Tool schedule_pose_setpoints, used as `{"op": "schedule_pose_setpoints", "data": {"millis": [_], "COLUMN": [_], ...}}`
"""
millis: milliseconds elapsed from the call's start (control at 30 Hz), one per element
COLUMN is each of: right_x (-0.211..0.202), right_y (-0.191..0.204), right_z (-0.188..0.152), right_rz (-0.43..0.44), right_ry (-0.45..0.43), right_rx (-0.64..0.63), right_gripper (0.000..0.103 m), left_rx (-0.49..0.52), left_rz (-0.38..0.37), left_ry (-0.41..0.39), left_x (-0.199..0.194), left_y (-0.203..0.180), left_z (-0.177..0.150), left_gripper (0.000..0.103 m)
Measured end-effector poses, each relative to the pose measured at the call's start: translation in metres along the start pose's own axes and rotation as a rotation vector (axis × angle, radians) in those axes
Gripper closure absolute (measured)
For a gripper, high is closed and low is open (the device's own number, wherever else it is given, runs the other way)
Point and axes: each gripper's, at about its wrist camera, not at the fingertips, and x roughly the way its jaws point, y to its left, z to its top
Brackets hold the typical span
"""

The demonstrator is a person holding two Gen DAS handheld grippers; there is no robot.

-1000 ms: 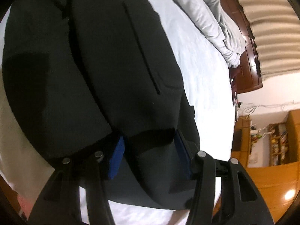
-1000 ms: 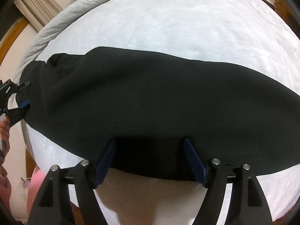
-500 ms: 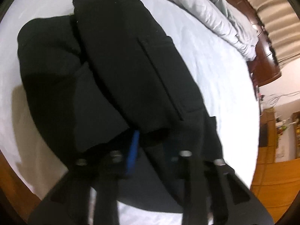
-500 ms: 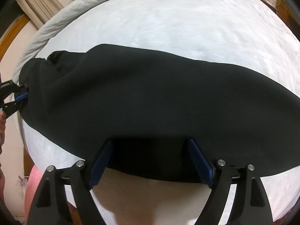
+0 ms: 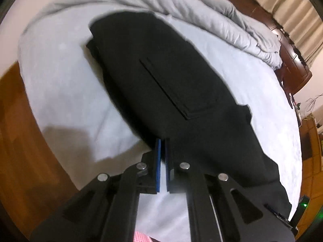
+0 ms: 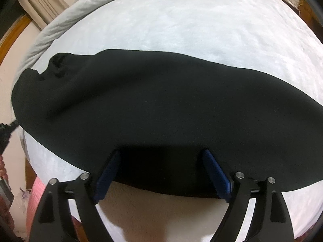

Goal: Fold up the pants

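Black pants (image 5: 173,84) lie on a white bed, folded lengthwise, with a back pocket seam facing up. My left gripper (image 5: 163,147) is shut, its blue pads pressed together at the near edge of the pants; whether cloth is pinched between them I cannot tell. In the right wrist view the pants (image 6: 161,109) stretch across the bed from left to right. My right gripper (image 6: 161,161) is open, its blue pads spread wide over the near edge of the cloth.
A grey duvet (image 5: 201,14) is bunched along the far side of the bed. A dark wooden headboard (image 5: 292,60) stands at the right. The wooden bed frame (image 5: 24,141) runs along the left. The left gripper (image 6: 6,129) shows at the left edge of the right wrist view.
My left gripper has closed from wide open to shut and pulled back, swinging so more of the bed shows. My right gripper stays open and has barely moved.
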Motion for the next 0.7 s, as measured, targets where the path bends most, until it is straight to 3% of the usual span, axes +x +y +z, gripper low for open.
{"op": "schedule_pose_setpoints", "data": {"millis": [67, 100, 167, 200, 233, 367, 433, 467, 633, 700], "right_x": [-0.001, -0.001, -0.001, -0.001, -0.001, -0.001, -0.001, 0.0, 0.005, 0.005], "right_y": [-0.002, -0.002, -0.002, -0.002, -0.002, 0.0, 0.001, 0.002, 0.011, 0.01], "right_z": [-0.001, -0.002, -0.002, -0.003, -0.003, -0.004, -0.004, -0.003, 0.003, 0.004], "right_rz": [0.003, 0.001, -0.003, -0.006, -0.009, -0.019, -0.021, -0.023, -0.042, -0.042], "right_ry": [0.004, 0.007, 0.009, 0.009, 0.009, 0.009, 0.01, 0.01, 0.016, 0.02], "right_rx": [0.001, 0.0, -0.001, -0.001, -0.002, -0.005, -0.006, -0.008, -0.017, -0.018], "right_gripper": [0.017, 0.017, 0.016, 0.016, 0.015, 0.015, 0.015, 0.015, 0.013, 0.013], "left_rx": [0.003, -0.003, -0.023, -0.03, -0.039, -0.109, -0.151, -0.159, -0.159, -0.137], "left_rz": [-0.04, -0.068, -0.101, -0.094, -0.081, -0.074, -0.081, -0.075, -0.084, -0.067], "left_ry": [-0.014, -0.023, -0.048, -0.042, -0.027, 0.046, 0.066, 0.076, 0.02, -0.042], "left_x": [-0.004, -0.01, -0.016, -0.013, -0.008, 0.011, 0.013, 0.015, 0.002, -0.018], "left_y": [0.002, 0.015, 0.017, 0.017, 0.016, 0.032, 0.043, 0.047, 0.048, 0.042], "left_z": [0.002, 0.001, 0.011, 0.017, 0.022, 0.04, 0.036, 0.036, 0.034, 0.026], "left_gripper": [0.099, 0.091, 0.067, 0.042, 0.036, 0.042, 0.076, 0.081, 0.096, 0.097]}}
